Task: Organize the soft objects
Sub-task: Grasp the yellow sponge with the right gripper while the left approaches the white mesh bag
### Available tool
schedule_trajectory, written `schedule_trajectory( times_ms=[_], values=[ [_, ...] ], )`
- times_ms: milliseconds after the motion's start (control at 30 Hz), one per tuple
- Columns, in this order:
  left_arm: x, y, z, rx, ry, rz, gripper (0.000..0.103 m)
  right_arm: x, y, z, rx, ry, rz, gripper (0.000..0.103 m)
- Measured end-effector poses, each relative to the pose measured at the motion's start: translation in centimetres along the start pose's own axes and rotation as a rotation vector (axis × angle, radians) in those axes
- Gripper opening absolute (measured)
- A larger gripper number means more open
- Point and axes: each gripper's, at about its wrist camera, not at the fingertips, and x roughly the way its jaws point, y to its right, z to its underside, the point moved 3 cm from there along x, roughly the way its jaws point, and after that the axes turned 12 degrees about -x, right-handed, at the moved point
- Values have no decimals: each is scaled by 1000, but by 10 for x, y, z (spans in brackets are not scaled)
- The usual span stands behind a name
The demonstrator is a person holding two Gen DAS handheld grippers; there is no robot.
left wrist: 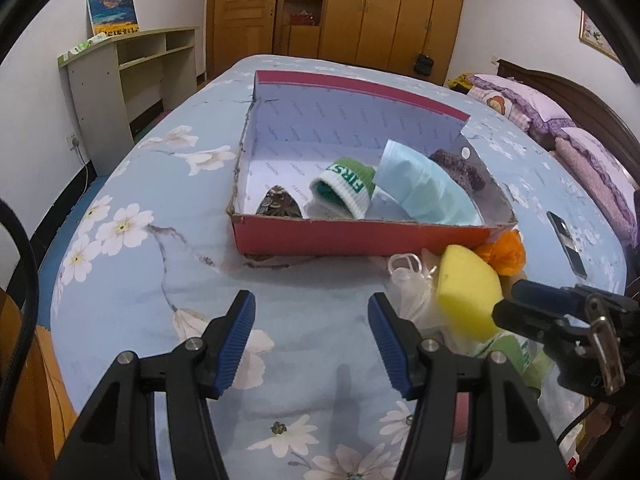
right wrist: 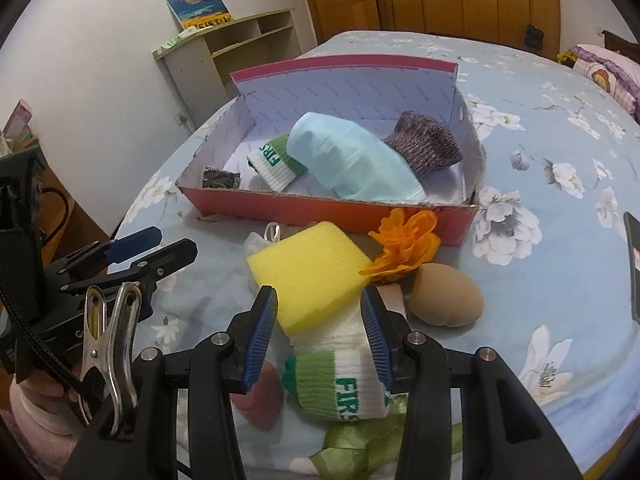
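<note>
A red cardboard box [left wrist: 360,236] [right wrist: 320,204] sits on the flowered bed. It holds a green-and-white sock [right wrist: 276,164], a light blue mask [right wrist: 352,160], a brown knitted piece [right wrist: 428,146] and a small dark patterned item [right wrist: 220,179]. In front of it lies a pile: a yellow sponge [right wrist: 308,272] [left wrist: 468,292], an orange fabric flower [right wrist: 404,248], a beige puff [right wrist: 444,296], a second green-and-white sock [right wrist: 344,376] and a white plastic bag [left wrist: 408,284]. My right gripper [right wrist: 318,300] [left wrist: 516,300] is open, its tips framing the sponge's near edge. My left gripper [left wrist: 312,308] [right wrist: 168,244] is open over bare sheet.
A black phone [left wrist: 566,240] lies on the bed to the right. A dark red soft item [right wrist: 260,396] and a green ribbon [right wrist: 352,440] lie under the right gripper. Pillows [left wrist: 560,120] lie at the headboard. A shelf desk [left wrist: 132,68] stands by the left wall.
</note>
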Motion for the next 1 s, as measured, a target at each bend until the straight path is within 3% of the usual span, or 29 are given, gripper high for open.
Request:
schedule_trajectory(
  times_ms=[400,533,733,767,900,1000],
  values=[
    [7,-10,2,-32,-12,-8,62,31,-1,-1,29,-28,-7,44],
    [9,-10,3,-31,-18,-10,62,32,-1,1,26,-2,-6,44],
    [9,-6,4,-20,-19,-7,62,22,-5,3,-12,46,0,37],
    [9,-5,4,-18,-20,-8,62,20,-6,3,-16,58,1,30],
    [10,-2,5,-15,-27,-13,62,7,-5,3,-12,101,-5,24],
    [10,0,6,-14,-32,-13,62,-3,-3,3,-14,128,-3,23]
  ],
)
